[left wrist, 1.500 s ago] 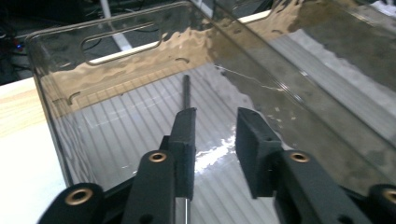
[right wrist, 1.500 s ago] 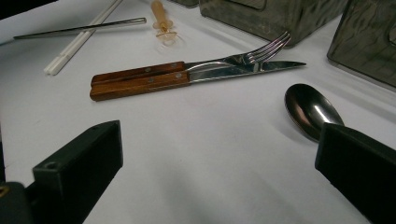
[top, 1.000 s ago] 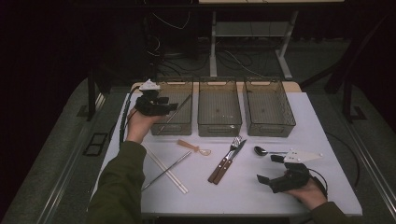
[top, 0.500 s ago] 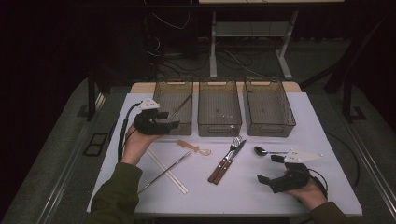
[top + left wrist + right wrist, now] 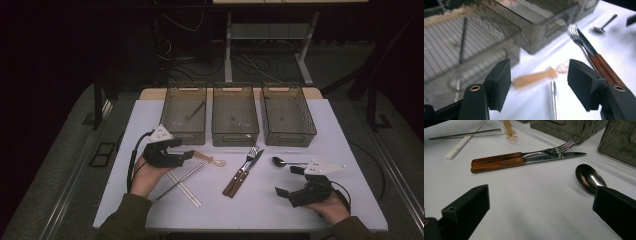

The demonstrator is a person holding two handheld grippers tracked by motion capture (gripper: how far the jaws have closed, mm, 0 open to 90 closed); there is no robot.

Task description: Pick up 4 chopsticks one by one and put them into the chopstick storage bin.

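Observation:
My left gripper [image 5: 186, 150] hovers low over the table just in front of the left bin [image 5: 172, 134], open, its jaws having just widened, with nothing gripped. In the left gripper view [image 5: 539, 72] a tan plastic spoon [image 5: 535, 76] lies on the table ahead, framed by the jaws. One metal chopstick [image 5: 191, 118] rests inside the left bin. My right gripper [image 5: 287, 181] rests near the front right edge, open and empty [image 5: 539, 202], pointing at a fork and knife with wooden handles [image 5: 499, 161] and a metal spoon [image 5: 590, 178].
Three clear wire-bottomed bins stand in a row at the back; the middle bin [image 5: 235, 135] and right bin [image 5: 289, 137] hold nothing visible. A metal chopstick [image 5: 181, 181] crosses a pair of white chopsticks [image 5: 186, 191] at the front left. The tan spoon [image 5: 211, 159] lies beside them.
My left gripper has come back from above the left bin toward the person and down, to just over the table by the tan spoon. The right gripper has kept still.

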